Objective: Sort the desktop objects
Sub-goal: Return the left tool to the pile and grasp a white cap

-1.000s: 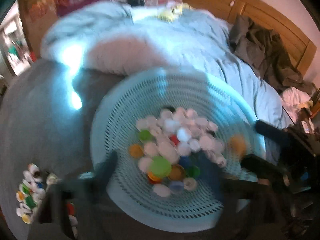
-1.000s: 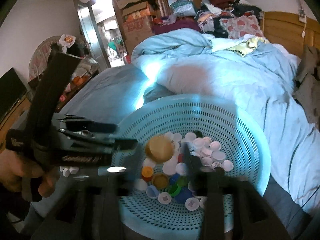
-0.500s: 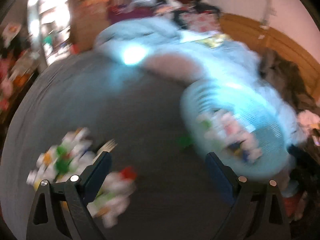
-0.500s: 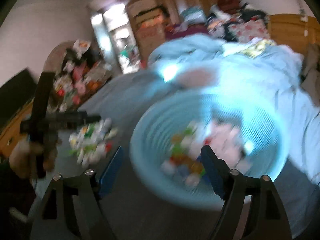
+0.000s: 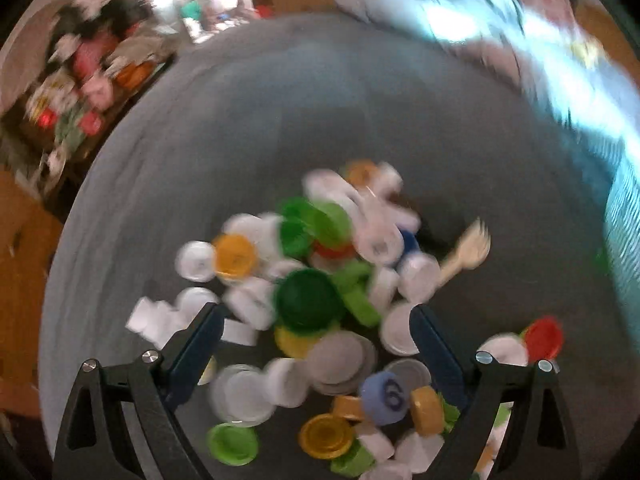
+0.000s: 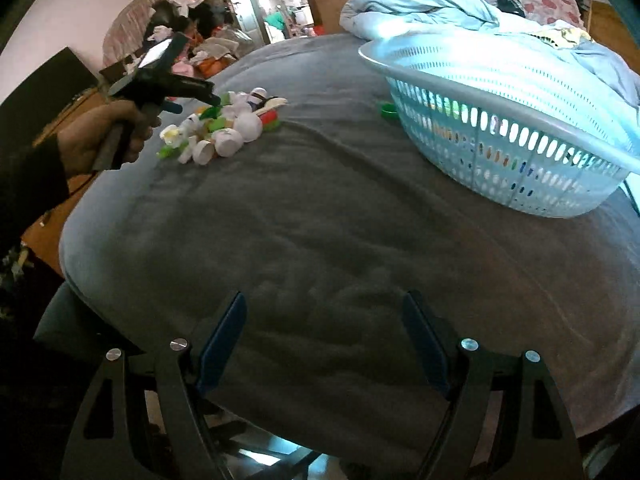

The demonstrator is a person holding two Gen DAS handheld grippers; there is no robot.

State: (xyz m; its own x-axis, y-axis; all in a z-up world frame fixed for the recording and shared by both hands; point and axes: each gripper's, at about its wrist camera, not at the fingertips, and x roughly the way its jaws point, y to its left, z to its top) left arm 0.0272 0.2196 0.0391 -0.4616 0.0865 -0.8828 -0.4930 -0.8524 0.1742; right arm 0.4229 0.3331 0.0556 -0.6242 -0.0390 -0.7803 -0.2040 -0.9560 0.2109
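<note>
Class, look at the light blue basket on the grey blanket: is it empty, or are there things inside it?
Not empty. Through the slots in the basket's wall, coloured and white pieces show inside, though they are too small to name.

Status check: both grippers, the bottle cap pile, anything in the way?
Left gripper open above the cap pile, nothing gripped. Right gripper open, empty, over bare grey blanket. Basket off to the right. A small fork lies among the caps.

Dark "6" on pale blue cap [image 5: 383, 393]; nothing else legible.
</note>
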